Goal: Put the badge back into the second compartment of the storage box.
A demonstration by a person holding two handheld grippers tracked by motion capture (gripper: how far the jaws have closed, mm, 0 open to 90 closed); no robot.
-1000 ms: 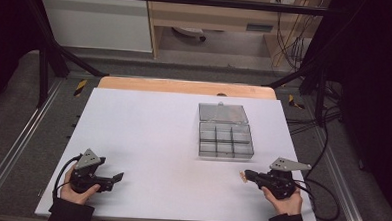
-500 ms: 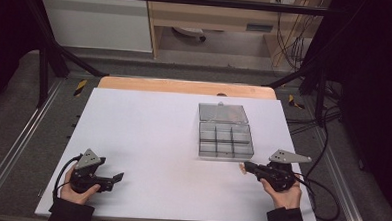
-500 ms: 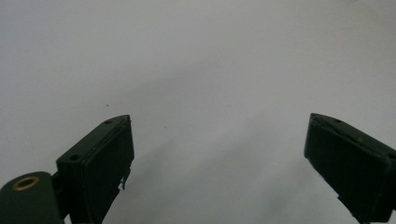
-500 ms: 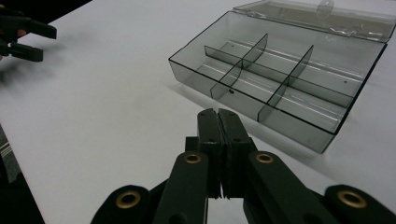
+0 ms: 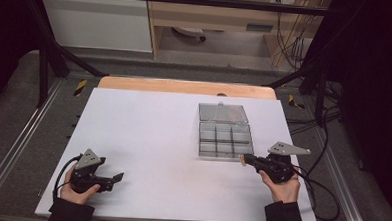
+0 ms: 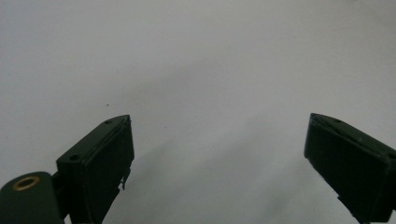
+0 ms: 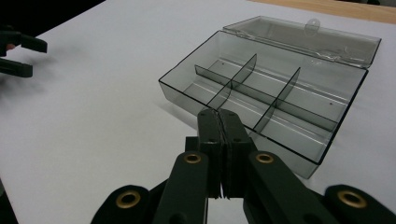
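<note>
A clear grey compartment box [image 5: 225, 140] lies open on the white table [image 5: 148, 133], right of centre, its lid [image 5: 223, 112] folded back on the far side. Its compartments look empty in the right gripper view [image 7: 266, 93]. My right gripper [image 5: 243, 158] is shut, its tips just off the box's near right corner. In its own view the two jaws [image 7: 219, 115] press flat together with nothing visible between them. My left gripper [image 5: 117, 177] rests near the table's front left, open. Its jaws [image 6: 219, 154] stand wide apart over bare table.
A wooden strip [image 5: 185, 86] runs along the table's far edge. Cables [image 5: 325, 196] trail off the right side by my right hand. The left gripper [image 7: 21, 53] appears far off at the top left of the right gripper view. Dark frame bars surround the table.
My right gripper has lifted and moved forward toward the box's near edge, jaws still shut. The left gripper has stayed where it was.
</note>
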